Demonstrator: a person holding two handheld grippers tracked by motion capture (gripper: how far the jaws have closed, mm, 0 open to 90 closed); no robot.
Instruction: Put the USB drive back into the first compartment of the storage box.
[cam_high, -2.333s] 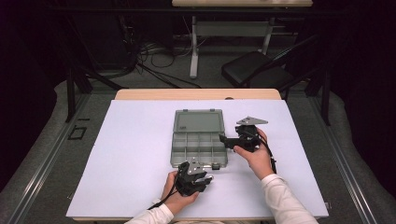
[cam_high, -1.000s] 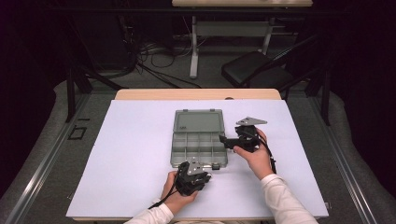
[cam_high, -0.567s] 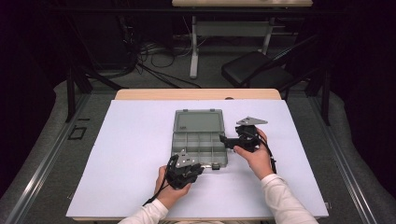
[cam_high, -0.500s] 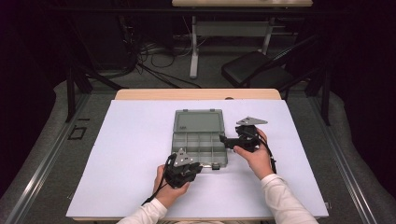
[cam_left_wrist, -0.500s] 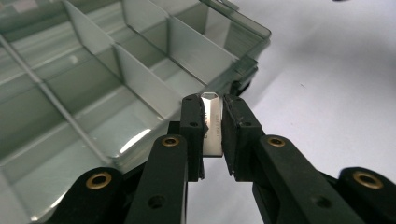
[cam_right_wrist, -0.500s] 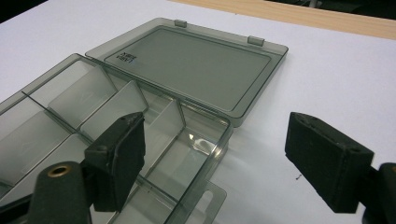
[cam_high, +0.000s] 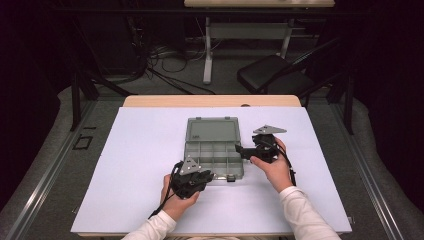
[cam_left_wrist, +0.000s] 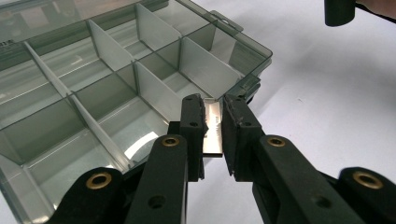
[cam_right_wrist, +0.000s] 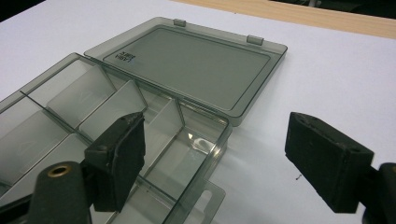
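An open grey see-through compartment box (cam_high: 214, 152) lies mid-table with its lid (cam_high: 212, 130) folded flat behind it. My left gripper (cam_high: 209, 175) is at the box's front edge. In the left gripper view its jaws (cam_left_wrist: 215, 123) are shut on a small shiny divider plate (cam_left_wrist: 214, 135), held just outside the front right corner of the box (cam_left_wrist: 107, 93). My right gripper (cam_high: 240, 150) is at the box's right side. There it stands open (cam_right_wrist: 215, 140), its jaws straddling the right wall of the box (cam_right_wrist: 93, 116), with the lid (cam_right_wrist: 191, 60) beyond.
The white table sheet (cam_high: 145, 145) has free room left and right of the box. A wooden edge (cam_high: 210, 101) runs along the far side. Behind the table stand a black chair (cam_high: 280, 72) and a desk frame (cam_high: 207, 55), with cables on the floor.
My left gripper has moved a little forward and left, up to the box's front edge. The right gripper and the box have stayed put.
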